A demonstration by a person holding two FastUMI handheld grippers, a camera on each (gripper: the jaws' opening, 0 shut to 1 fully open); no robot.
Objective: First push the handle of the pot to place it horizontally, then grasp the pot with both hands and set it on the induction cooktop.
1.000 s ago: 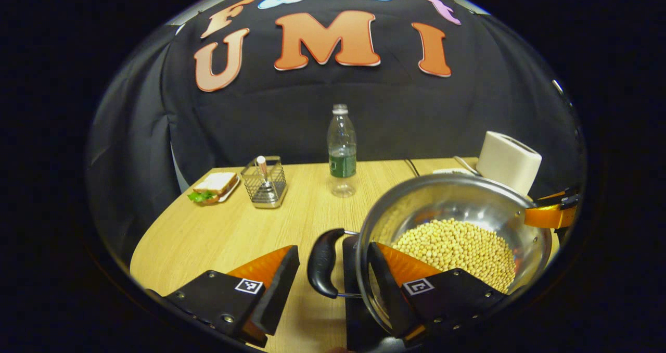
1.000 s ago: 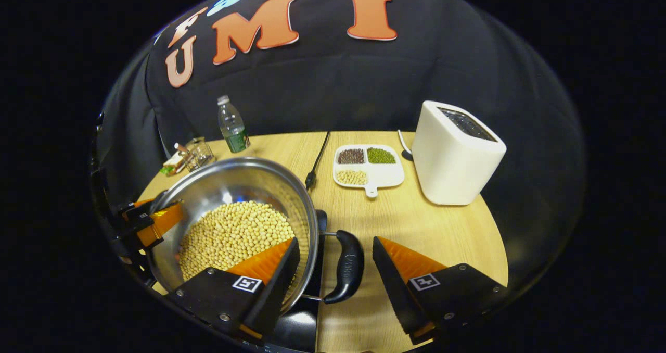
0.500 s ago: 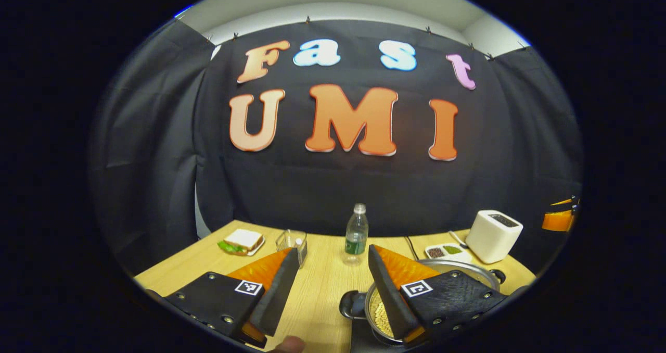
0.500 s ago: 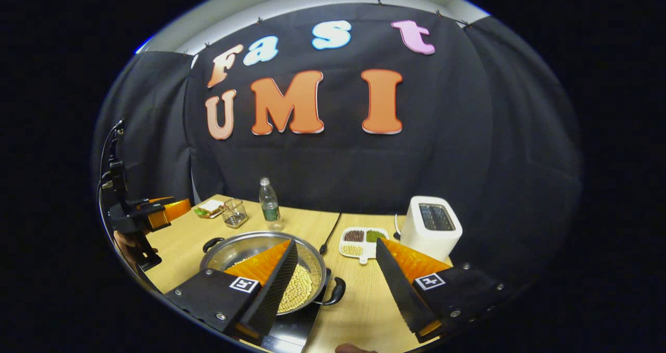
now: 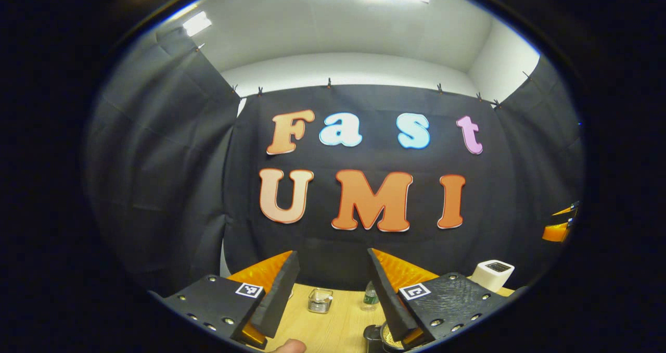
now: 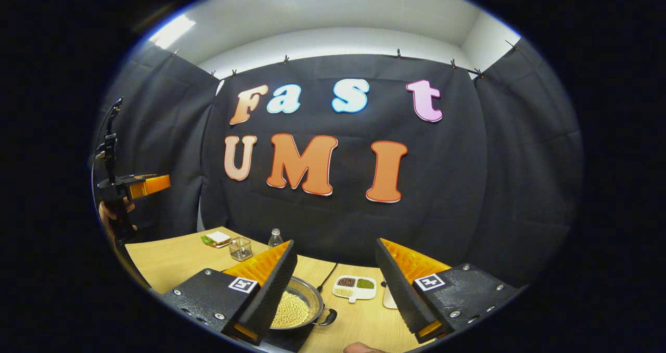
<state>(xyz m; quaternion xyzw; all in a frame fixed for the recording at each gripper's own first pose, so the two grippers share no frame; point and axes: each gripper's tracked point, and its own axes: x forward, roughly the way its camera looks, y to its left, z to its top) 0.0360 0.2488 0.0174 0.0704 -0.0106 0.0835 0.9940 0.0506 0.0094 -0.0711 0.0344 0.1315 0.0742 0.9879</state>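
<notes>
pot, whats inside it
The pot holds a heap of pale yellow beans. The right gripper has one finger covering the pot's left part.

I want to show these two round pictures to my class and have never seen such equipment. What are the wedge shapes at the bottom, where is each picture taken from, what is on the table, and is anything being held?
A person holds a two-finger gripper in each hand; no robot arm is involved. Each picture comes from a fisheye camera riding on one gripper, looking forward along its two fingers, which are the wedges at the bottom. In the left gripper view the left gripper is open and holds nothing. In the right gripper view the right gripper is likewise open and empty, and the other gripper shows far off to the side. On the wooden table lie a steel pot of pale beans with a black handle, a divided dish, a water bottle, a wire basket and a sandwich. Both grippers are raised above the table.
</notes>
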